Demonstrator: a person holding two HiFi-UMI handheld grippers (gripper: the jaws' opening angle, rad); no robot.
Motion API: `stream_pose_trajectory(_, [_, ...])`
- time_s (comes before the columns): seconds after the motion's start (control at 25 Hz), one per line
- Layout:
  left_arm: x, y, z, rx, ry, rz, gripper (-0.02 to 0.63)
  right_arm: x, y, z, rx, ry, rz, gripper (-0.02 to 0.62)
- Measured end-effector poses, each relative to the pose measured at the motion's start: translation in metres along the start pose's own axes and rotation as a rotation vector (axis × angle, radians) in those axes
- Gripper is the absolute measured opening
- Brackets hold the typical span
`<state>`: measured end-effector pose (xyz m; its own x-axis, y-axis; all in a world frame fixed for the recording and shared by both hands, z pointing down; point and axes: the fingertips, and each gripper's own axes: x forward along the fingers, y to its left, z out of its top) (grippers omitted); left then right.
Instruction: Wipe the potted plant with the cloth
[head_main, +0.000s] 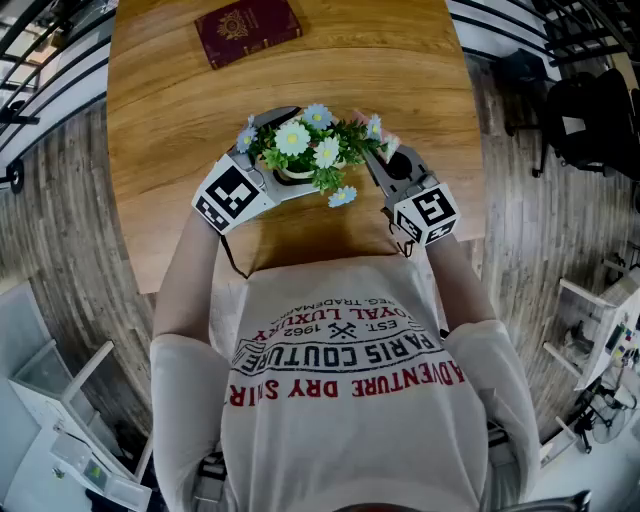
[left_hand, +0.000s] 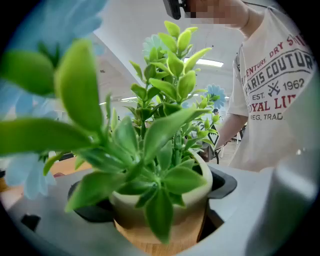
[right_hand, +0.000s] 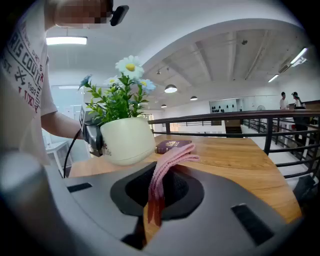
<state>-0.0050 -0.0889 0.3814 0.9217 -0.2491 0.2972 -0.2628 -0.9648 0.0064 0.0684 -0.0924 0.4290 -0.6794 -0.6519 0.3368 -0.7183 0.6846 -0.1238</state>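
Wood-grain table (head_main: 170, 110) underneath, with the potted plant (head_main: 305, 155) near its front edge, close to the person's chest. White rounded pot, green leaves, white and pale-blue daisy-like blooms (leaves crowding most of the left gripper view).

Closed round that pot, the left gripper (left_hand: 159, 215): dark pads (left_hand: 90, 212) pressed against its sides, one on each flank, jaws only as far apart as the pot is wide. In the right gripper view, gripped from the side nearer the person, pot upright. Resting on the table or just off it: cannot tell.

Just beside the plant on its other side, the right gripper (right_hand: 154, 200), jaws pinched almost together on a pink cloth (right_hand: 170, 162). Folded strip rising out of the grip and flopping forward toward the pot, tip close to the pot's lower wall, not clearly touching.

Lying flat at the far end of the table, a burgundy book (head_main: 247, 32) with a gold emblem, well apart from the plant. Black railing (right_hand: 235, 117) beyond the table edge. Grey plank floor (head_main: 70, 230) on either side.
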Motion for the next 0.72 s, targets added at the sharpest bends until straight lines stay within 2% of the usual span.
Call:
stream_pose_trajectory(0.36, [0.025,-0.012,-0.050,-0.016,0.081,-0.020,0.526,-0.012,-0.057,0.011,-0.028,0.005,-0.189,0.037])
stream_pose_trajectory(0.48, [0.033,-0.016,-0.068,-0.040,0.103,-0.035,0.526,-0.012,-0.065,0.011,-0.048,0.011,-0.211,0.037])
stream_pose_trajectory(0.72, [0.048,-0.017,-0.107,-0.031,0.180,-0.045,0.526,-0.009,-0.075,-0.001,-0.037,0.026,-0.231,0.037])
